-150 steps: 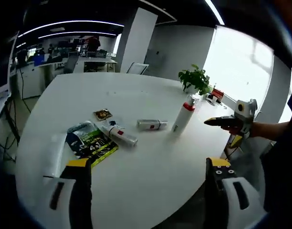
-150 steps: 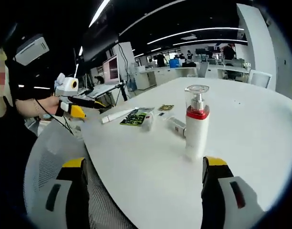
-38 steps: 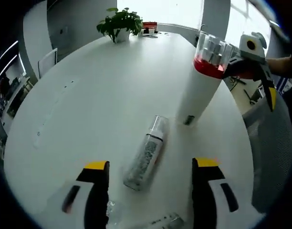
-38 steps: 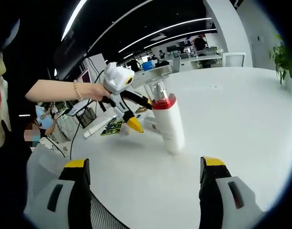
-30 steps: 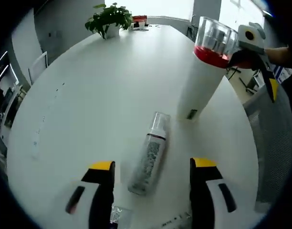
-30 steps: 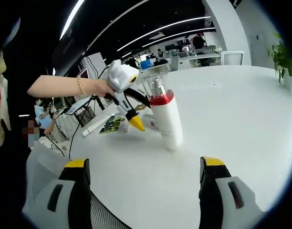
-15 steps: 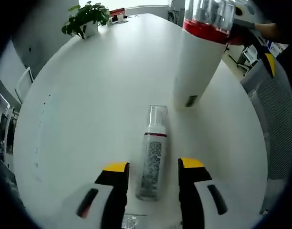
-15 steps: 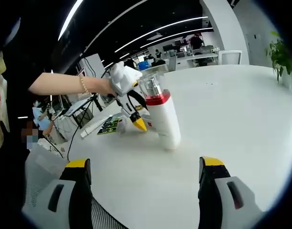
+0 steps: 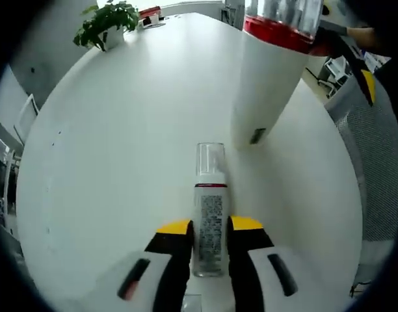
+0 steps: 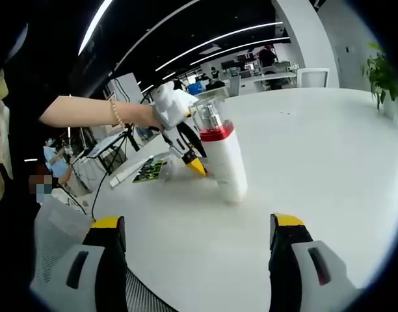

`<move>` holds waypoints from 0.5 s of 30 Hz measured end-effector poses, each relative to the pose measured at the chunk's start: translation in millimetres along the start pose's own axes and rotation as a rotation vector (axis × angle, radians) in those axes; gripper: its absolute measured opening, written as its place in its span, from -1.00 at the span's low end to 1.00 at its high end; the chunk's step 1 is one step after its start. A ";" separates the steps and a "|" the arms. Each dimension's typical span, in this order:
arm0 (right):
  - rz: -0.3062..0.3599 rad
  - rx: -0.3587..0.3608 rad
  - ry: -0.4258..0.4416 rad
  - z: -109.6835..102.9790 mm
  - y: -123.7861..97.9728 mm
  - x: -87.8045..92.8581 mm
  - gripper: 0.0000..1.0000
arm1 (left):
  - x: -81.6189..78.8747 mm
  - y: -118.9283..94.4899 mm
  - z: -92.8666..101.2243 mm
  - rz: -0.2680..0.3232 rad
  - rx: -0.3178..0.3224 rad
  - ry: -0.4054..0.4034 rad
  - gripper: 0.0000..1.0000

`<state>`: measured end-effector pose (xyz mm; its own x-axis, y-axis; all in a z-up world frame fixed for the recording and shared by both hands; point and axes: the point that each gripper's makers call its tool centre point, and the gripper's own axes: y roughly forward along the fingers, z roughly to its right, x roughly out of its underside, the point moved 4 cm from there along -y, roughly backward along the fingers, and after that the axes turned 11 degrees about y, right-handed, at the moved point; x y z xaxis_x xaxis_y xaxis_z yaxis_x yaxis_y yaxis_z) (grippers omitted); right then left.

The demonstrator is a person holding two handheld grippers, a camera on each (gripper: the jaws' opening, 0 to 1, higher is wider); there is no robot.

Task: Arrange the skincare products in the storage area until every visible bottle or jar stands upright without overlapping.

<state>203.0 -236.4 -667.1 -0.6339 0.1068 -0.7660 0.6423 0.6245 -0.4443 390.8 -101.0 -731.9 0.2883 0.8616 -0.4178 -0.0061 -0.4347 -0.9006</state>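
A small clear-capped bottle point(image 9: 211, 201) with a printed label lies flat on the white table point(image 9: 121, 149). My left gripper point(image 9: 210, 227) is shut on its body, with the cap pointing away. Just beyond it a tall white bottle point(image 9: 267, 84) with a red band and clear cap stands upright. In the right gripper view the same tall bottle point(image 10: 224, 159) stands mid-table. The left gripper point(image 10: 194, 162), held by a hand, reaches down behind that bottle. My right gripper point(image 10: 199, 244) hangs open over the near table edge, holding nothing.
A potted plant point(image 9: 108, 16) stands at the far end of the table. A green packet point(image 10: 147, 172) and a long white tube point(image 10: 129, 172) lie beyond the left gripper. A mesh chair point(image 9: 374, 169) sits past the table edge. Desks and monitors fill the office behind.
The left gripper came down over the lying small bottle and its jaws closed from wide apart onto the bottle's sides. The right gripper has barely moved.
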 end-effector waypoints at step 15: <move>0.025 -0.044 -0.015 -16.9 0.9 -9.7 0.80 | -0.9 -37.5 16.9 0.077 -0.040 -0.176 -0.51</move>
<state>202.4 -223.8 -652.2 -0.6111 0.1111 -0.7837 0.6378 0.6554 -0.4045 374.6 -81.1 -699.8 0.1163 0.8566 -0.5027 0.0174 -0.5078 -0.8613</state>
